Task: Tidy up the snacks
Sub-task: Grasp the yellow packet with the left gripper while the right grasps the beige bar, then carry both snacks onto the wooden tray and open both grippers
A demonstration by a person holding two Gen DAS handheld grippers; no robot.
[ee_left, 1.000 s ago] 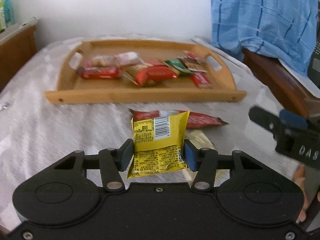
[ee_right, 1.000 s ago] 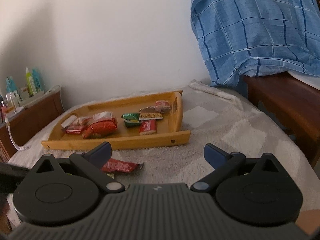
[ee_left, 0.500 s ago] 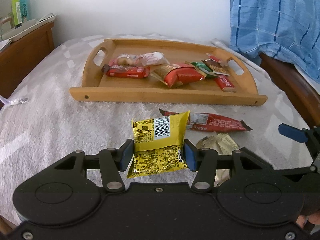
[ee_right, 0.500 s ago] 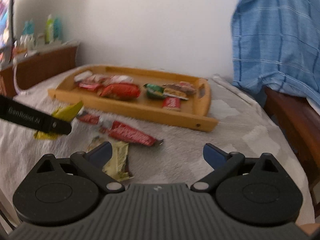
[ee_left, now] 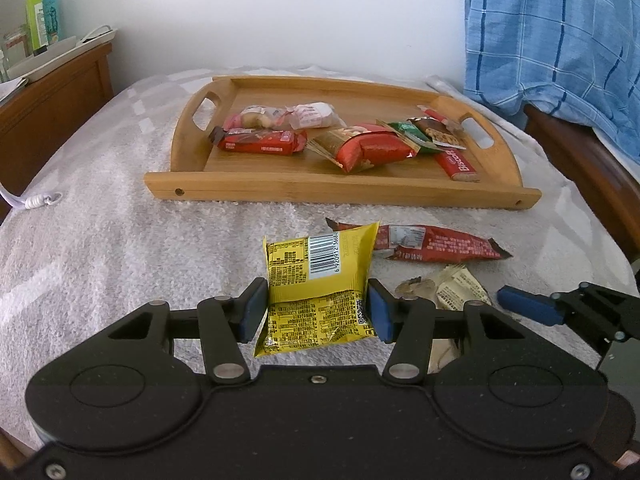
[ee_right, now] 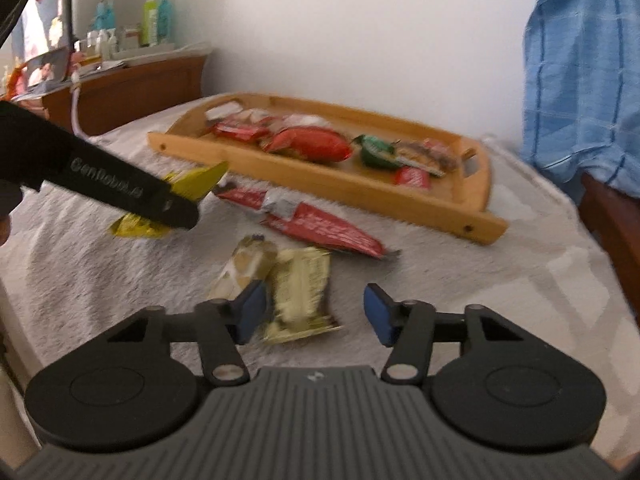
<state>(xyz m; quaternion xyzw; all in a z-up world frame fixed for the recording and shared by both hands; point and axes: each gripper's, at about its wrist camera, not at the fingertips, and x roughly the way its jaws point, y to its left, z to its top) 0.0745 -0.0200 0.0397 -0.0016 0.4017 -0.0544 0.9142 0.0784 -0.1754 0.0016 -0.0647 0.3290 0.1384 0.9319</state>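
The left gripper [ee_left: 317, 309] was clamped on a yellow snack packet [ee_left: 320, 280], held upright above the towel-covered surface [ee_left: 120, 248]; the packet's lower edge was cut off by the gripper body. The right gripper [ee_right: 314, 312] stood with its jaws spread and nothing between them, hovering over a pale gold wrapper [ee_right: 298, 294] that motion blur made hard to read. In the left wrist view only one blue fingertip [ee_left: 524, 305] of the right gripper showed, at the right edge.

Compared with half a second before, the left wrist view sat a little nearer the wooden tray [ee_left: 340, 192], and the right gripper's jaws had narrowed while it came lower over the gold wrapper.

The left wrist view showed the barcode and print on the yellow packet; the right wrist view showed that packet only as a yellow sliver behind the left gripper's dark finger. A long red bar wrapper [ee_left: 436, 243] lay between tray and gold wrapper. Several snacks already lay in the tray.
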